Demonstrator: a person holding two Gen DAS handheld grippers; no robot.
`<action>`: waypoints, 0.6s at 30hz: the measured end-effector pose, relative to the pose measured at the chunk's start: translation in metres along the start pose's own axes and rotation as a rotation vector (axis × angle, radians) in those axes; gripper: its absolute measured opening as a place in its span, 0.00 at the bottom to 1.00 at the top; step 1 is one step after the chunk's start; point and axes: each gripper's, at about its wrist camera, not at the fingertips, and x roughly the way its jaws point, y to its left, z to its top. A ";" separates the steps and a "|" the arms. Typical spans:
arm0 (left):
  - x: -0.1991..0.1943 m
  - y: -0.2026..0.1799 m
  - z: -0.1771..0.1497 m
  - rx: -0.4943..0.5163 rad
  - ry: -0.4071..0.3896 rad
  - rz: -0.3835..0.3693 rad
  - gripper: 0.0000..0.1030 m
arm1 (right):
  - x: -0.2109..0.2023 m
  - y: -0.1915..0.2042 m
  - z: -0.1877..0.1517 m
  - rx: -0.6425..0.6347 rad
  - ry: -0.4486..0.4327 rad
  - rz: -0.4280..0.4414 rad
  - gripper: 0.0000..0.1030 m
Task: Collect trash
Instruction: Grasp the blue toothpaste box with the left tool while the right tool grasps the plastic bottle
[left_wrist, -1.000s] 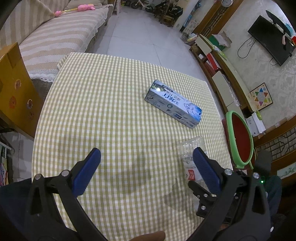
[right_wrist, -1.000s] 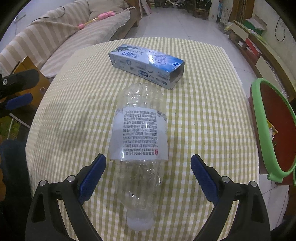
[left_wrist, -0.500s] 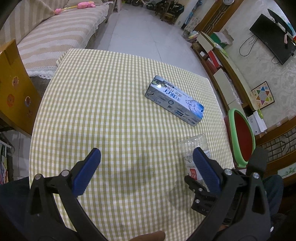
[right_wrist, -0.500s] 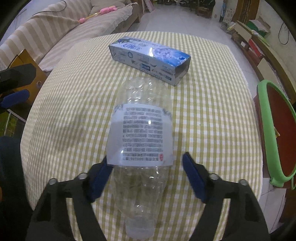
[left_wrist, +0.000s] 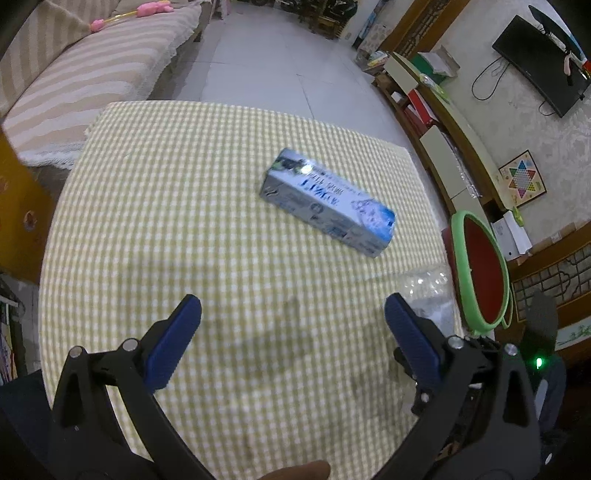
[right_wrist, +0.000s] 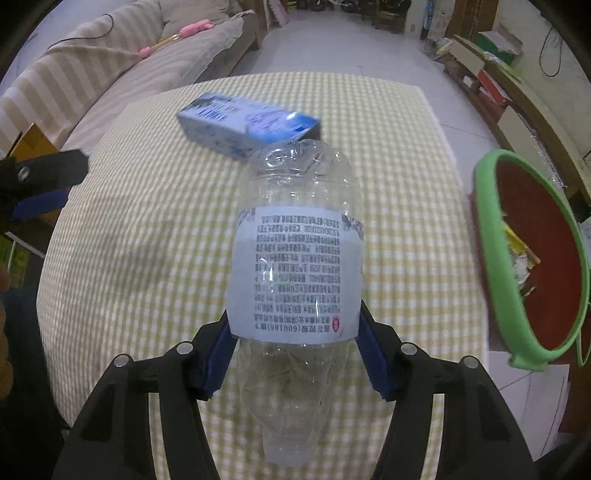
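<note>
**Inspector:** Bottle first. The clear, empty plastic bottle with a white printed label (right_wrist: 295, 273) lies between the blue pads of the right gripper (right_wrist: 295, 363), cap end toward the camera, base pointing at the far side of the yellow-and-white checked tablecloth (right_wrist: 147, 236). The jaws are closing; both pads already touch the bottle just below the label's lower edge, at the shoulder.

**Assistant:** And its handling?

**Inspector:** My judgement: very light, thin-walled, smooth. It will dent under pressure and may squirt out of a hard pinch. The shoulder tapers toward the cap, so a hold there could slide; the labelled barrel, straight-sided and less slick, looks the safer spot.

**Assistant:** The other gripper?

**Inspector:** The left gripper (left_wrist: 291, 323) is spread wide with nothing between its pads, hanging over bare tablecloth on the bottle's left.

**Assistant:** Other trash?

**Inspector:** A long blue-and-white printed cardboard carton (left_wrist: 327, 201) lies flat beyond the bottle's base, close to it; whether they touch I cannot tell. Stiff along its length, likely light, possibly crushable if empty; best taken across its narrow width.

**Assistant:** Destination?

**Inspector:** A red bin with a green rim (right_wrist: 532, 258) stands off the table edge, to the bottle's right, with some scraps already inside.
</note>
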 end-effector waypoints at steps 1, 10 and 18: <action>0.003 -0.003 0.004 -0.004 0.001 -0.004 0.95 | -0.002 -0.003 0.001 -0.002 -0.007 -0.008 0.57; 0.056 -0.030 0.052 -0.150 0.017 0.007 0.95 | -0.009 -0.021 0.006 0.007 -0.021 -0.026 0.57; 0.103 -0.041 0.080 -0.247 0.067 0.112 0.95 | -0.019 -0.043 0.009 0.024 -0.039 -0.043 0.57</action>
